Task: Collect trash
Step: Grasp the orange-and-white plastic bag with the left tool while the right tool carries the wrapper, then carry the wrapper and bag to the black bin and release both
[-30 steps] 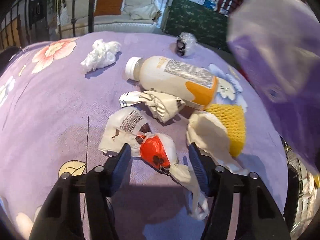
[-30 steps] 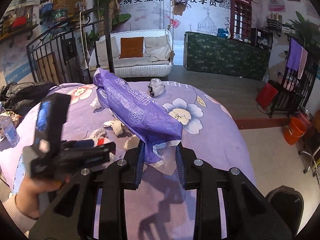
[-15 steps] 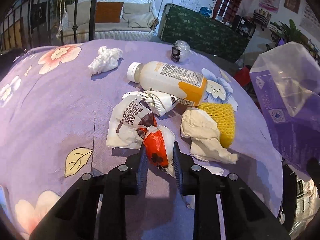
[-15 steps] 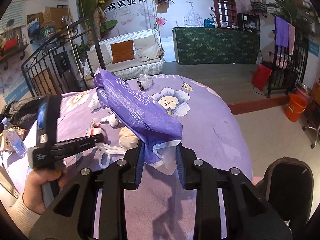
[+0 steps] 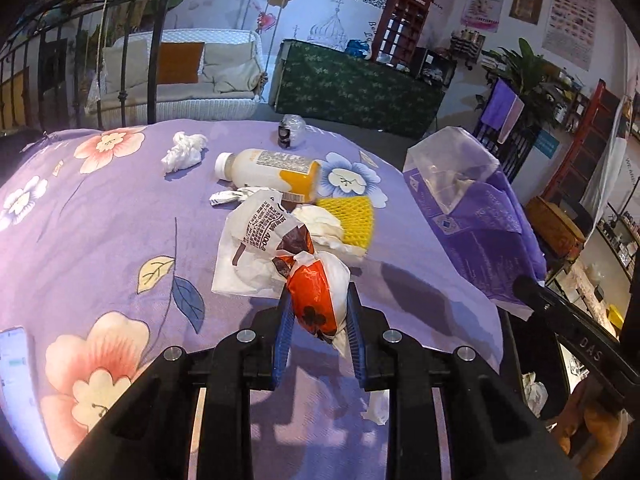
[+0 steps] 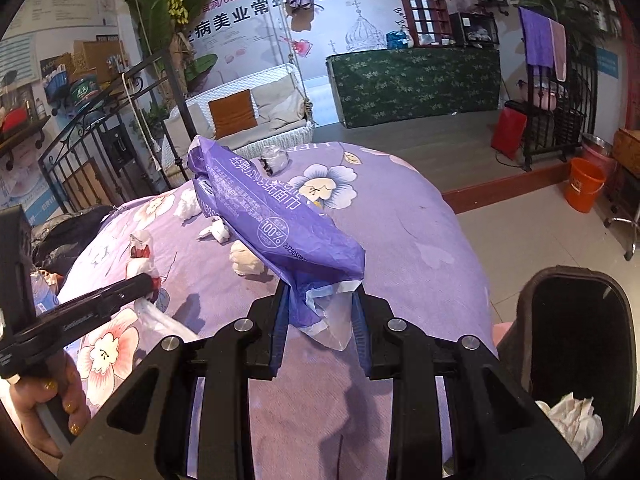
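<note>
several bits of trash lie on the purple flowered tablecloth [image 5: 100, 240]: a plastic bottle [image 5: 268, 170] on its side, a yellow foam net [image 5: 354, 220], crumpled tissue [image 5: 184, 152] and a small wrapped lump [image 5: 291, 131] at the far edge. nothing blocks the left claw [image 5: 318, 312], clamped on a red and white wrapper [image 5: 316, 296] raised off the cloth. the right claw [image 6: 320, 320] pinches a purple bag [image 6: 276, 224], slanting up over the table. a black bin [image 6: 580, 340] with tissue inside stands right of the table.

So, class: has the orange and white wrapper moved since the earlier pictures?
Yes. The orange and white wrapper, clamped in the left tool, has lifted off the purple floral cloth, away from the bottle.
</note>
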Motion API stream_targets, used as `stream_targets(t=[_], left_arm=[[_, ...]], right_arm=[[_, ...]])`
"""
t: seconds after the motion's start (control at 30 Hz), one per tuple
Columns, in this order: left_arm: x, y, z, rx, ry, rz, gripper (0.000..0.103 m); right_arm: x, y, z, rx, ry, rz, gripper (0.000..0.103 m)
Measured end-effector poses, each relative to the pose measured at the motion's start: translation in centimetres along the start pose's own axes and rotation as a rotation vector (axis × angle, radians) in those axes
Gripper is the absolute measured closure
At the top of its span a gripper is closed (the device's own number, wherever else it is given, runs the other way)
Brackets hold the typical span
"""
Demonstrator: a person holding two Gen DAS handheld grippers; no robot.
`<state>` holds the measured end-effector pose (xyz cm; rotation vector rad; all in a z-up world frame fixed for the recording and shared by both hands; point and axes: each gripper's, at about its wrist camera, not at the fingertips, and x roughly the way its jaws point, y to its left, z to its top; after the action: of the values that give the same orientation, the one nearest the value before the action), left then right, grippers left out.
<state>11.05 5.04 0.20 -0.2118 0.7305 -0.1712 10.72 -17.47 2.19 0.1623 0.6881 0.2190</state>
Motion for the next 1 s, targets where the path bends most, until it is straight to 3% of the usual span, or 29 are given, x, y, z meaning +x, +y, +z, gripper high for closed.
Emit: stream_targets(t=[0.23, 0.63, 1.0], left_arm=[[-1.0, -4.2, -1.3, 0.071, -0.002, -0.097, 0.079], [0.6, -12.6, -3.3, 0.220, 0.040, -0.285, 0.079], [2.6, -18.3, -5.0, 0.345, 0.095, -0.382, 0.079]], right_arm=[[-3.0, -3.1, -1.7, 0.043, -0.022, -0.086, 0.074], [-8.0, -12.7, -4.7, 0.209, -0.024, -0.335, 0.074], [-6.9, -20.6, -7.7, 0.390, 0.072, -0.495, 0.074]])
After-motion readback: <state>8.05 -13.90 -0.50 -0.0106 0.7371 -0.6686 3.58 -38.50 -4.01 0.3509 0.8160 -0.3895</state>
